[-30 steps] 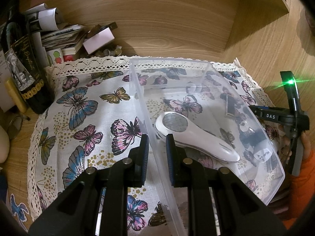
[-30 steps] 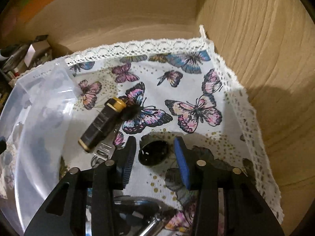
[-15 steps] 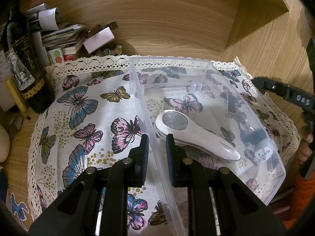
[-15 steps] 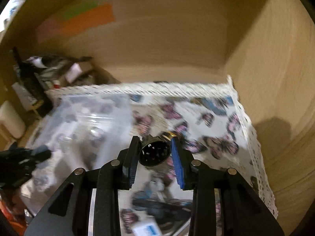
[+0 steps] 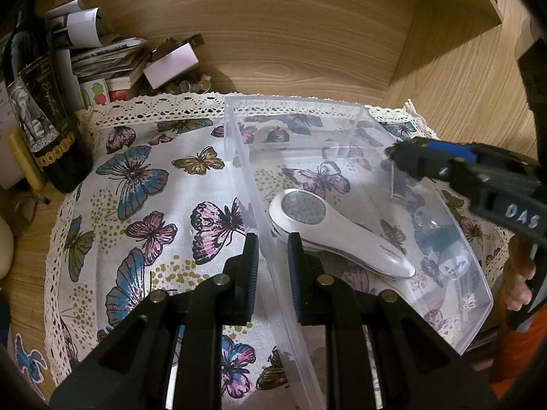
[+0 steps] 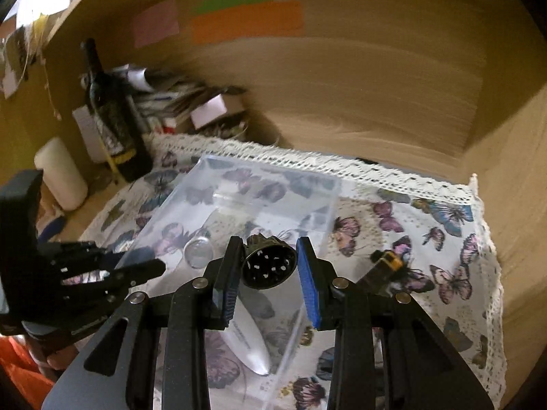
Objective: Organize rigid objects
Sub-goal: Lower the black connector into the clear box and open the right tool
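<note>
White letters "DAS" stand on the black body of the right gripper (image 5: 403, 160), out at three o'clock in the left wrist view. Gold script runs down the wine bottle (image 5: 41, 116) label at nine o'clock, too small to read, and the grey print on the white handheld device (image 5: 338, 235) stays illegible too.

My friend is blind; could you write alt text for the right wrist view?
The right gripper holds a round black perforated object above a clear plastic bin on a butterfly-print cloth.
</note>
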`<move>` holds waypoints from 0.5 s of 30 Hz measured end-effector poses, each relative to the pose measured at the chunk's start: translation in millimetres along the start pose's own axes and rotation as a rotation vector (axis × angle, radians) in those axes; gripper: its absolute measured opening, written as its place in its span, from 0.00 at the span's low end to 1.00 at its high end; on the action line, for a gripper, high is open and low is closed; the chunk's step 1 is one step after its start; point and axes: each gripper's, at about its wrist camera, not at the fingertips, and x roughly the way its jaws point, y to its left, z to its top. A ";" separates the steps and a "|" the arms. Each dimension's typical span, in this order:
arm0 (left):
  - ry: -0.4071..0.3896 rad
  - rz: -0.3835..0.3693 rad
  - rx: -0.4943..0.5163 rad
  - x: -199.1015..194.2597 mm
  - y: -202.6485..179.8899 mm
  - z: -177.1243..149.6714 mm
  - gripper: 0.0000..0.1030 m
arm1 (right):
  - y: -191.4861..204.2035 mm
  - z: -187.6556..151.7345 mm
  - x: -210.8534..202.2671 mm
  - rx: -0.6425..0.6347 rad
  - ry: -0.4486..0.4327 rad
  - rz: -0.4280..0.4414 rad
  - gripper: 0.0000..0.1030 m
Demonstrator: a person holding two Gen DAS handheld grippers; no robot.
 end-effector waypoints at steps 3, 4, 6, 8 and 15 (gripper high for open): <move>0.000 -0.004 -0.002 0.2 0.3 0.5 0.17 | 3.3 -0.2 11.8 -0.012 0.043 0.002 0.29; 0.000 -0.004 -0.002 0.7 0.7 0.9 0.17 | 2.9 -0.4 14.3 -0.014 0.052 0.003 0.29; 0.000 -0.004 -0.002 0.7 0.7 0.9 0.17 | 3.3 -1.0 19.5 -0.021 0.068 -0.003 0.29; 0.000 -0.003 -0.001 0.7 0.5 0.9 0.17 | 4.5 -1.5 22.7 -0.028 0.081 -0.007 0.29; 0.001 -0.001 -0.003 1.1 0.0 1.5 0.17 | 5.9 -1.6 18.2 -0.024 0.069 -0.015 0.39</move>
